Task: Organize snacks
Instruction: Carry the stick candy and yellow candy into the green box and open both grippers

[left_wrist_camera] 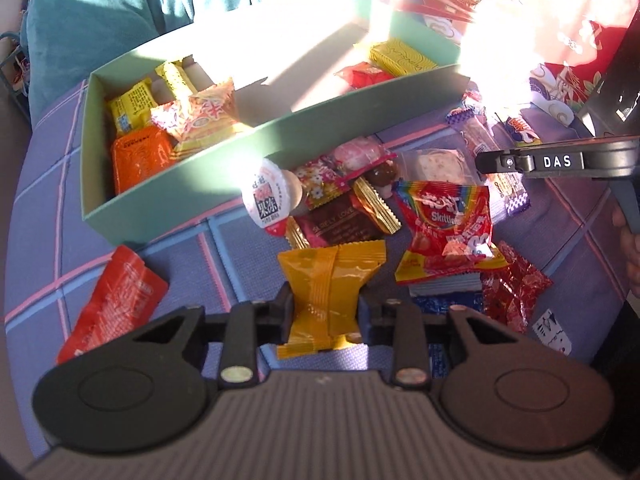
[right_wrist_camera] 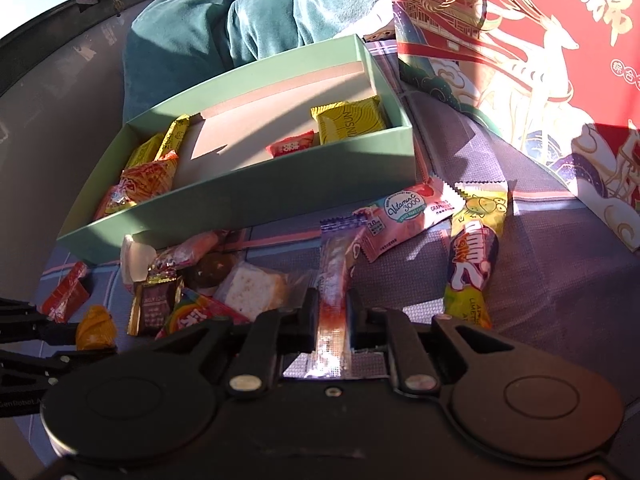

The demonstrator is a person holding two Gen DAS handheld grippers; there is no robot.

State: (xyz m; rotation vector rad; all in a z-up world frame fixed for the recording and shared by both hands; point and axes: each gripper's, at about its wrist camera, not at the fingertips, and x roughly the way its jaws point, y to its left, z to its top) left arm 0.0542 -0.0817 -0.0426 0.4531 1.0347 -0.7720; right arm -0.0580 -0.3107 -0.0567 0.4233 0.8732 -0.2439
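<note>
Left wrist view: the left tool (left_wrist_camera: 326,304) is closed on a yellow-orange snack packet (left_wrist_camera: 330,280), its fingers pinching the wrapper at the waist. From this packet, the green box (left_wrist_camera: 256,148) lies toward 11 o'clock, a red Skittles bag (left_wrist_camera: 448,224) toward 2 o'clock, and a red sachet (left_wrist_camera: 110,300) at 9 o'clock on the checked blue cloth (left_wrist_camera: 40,240).

Right wrist view: the right tool (right_wrist_camera: 332,316) is closed nearly fully on a thin clear stick packet (right_wrist_camera: 332,276). The box stands toward 11 o'clock of it, holding a yellow packet (right_wrist_camera: 352,122) at its far end. A pink vitamin sachet (right_wrist_camera: 400,216) lies at 1 o'clock.
</note>
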